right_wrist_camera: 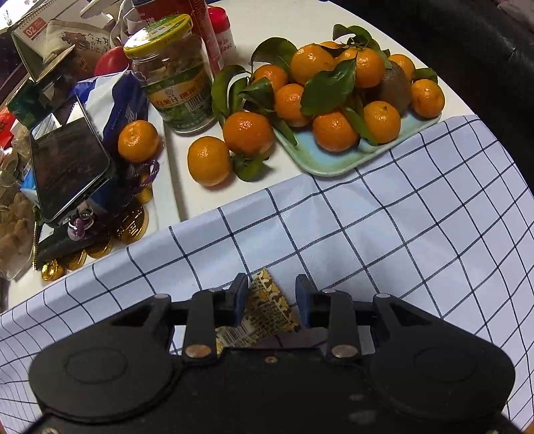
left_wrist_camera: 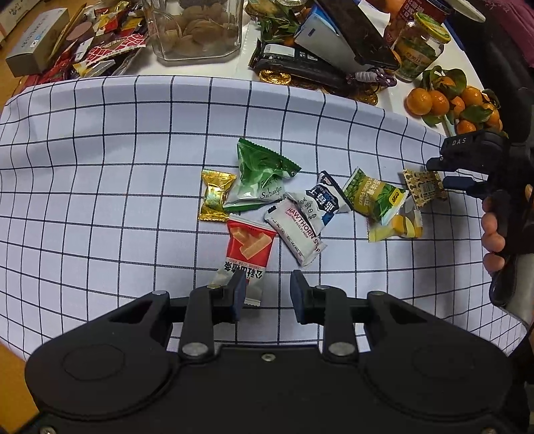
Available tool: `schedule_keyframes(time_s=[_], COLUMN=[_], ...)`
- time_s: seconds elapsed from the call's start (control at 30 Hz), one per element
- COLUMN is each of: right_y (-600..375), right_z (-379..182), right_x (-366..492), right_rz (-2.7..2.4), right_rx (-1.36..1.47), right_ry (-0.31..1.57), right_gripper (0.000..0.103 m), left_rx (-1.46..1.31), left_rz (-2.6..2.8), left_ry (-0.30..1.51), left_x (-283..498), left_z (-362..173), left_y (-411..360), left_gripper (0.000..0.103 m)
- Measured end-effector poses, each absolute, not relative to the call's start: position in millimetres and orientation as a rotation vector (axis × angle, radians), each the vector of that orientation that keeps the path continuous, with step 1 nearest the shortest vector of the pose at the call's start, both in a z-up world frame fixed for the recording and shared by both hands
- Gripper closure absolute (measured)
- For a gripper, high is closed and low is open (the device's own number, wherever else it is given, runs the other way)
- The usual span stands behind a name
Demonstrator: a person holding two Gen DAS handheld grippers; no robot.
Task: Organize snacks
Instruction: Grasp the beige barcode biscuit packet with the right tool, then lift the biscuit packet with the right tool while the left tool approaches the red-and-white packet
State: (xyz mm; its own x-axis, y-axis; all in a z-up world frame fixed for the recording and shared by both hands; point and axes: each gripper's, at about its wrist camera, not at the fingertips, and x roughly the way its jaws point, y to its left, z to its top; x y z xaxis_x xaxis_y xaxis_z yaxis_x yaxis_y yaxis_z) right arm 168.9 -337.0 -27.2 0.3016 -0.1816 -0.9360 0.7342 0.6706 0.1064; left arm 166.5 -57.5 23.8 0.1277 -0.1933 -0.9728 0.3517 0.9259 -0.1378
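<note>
Snacks lie loose in a cluster on the checked cloth point(left_wrist_camera: 100, 150) covering the worktop. From the left: a gold candy point(left_wrist_camera: 215, 195), a green packet point(left_wrist_camera: 258, 177), and a red wafer packet point(left_wrist_camera: 248, 248) whose long axis runs toward the left tongs point(left_wrist_camera: 267, 293). These hang with the pads apart and grip nothing; the left pad overlaps the wafer packet's near end, though contact cannot be told. Further right lie a white hawthorn bar point(left_wrist_camera: 297, 230) set diagonally, a blue-white packet point(left_wrist_camera: 322, 200), a green pea packet point(left_wrist_camera: 375, 197) and a yellow packet point(left_wrist_camera: 397, 227). The right tongs point(left_wrist_camera: 440, 175) stand parted around a brown patterned packet point(right_wrist_camera: 267, 307); no squeeze shows. Behind, a glass jar point(left_wrist_camera: 197, 30) holds pale round snacks, and a plate point(right_wrist_camera: 333, 160) carries tangerines point(right_wrist_camera: 333, 83).
</note>
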Motion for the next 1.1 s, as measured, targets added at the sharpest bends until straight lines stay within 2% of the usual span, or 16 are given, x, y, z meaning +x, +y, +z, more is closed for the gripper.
schedule_keyframes(time_s=[0.2,0.3,0.6,0.77,0.9,1.1], right_y=[-333.4,-318.1,-267.1,-253.0,-252.9,-247.7], right_z=[-37.4,-37.2,-41.4,-22.2,-5.3,-7.1], right_x=[172.1,172.6,149.0,134.7,123.7,102.8], right_rz=[-0.58,-0.53,-0.362,-0.322,-0.353,-0.438], right_rx=[0.702,0.664,0.511,0.504,0.583,0.603], right_ry=[1.188,1.257,1.474,1.429,1.405,1.442], right_gripper=[0.068,0.075,0.075,0.074,0.064,0.062], left_rx=[0.159,0.169,0.167,0.144,0.149,0.125], left_rz=[-0.397,-0.391,-0.352,-0.364,-0.375,-0.375], left_ry=[1.395,1.394,1.417,1.422,1.413,1.414], left_x=[164.6,164.6,166.3,165.3,164.8,165.1], left_z=[20.1,18.6,10.3,12.1,13.9,15.6], left_y=[-54.5,-51.4,-34.0,-30.8,-30.2,-23.5], left_gripper=[0.065,0.065,0.065,0.065,0.065,0.065])
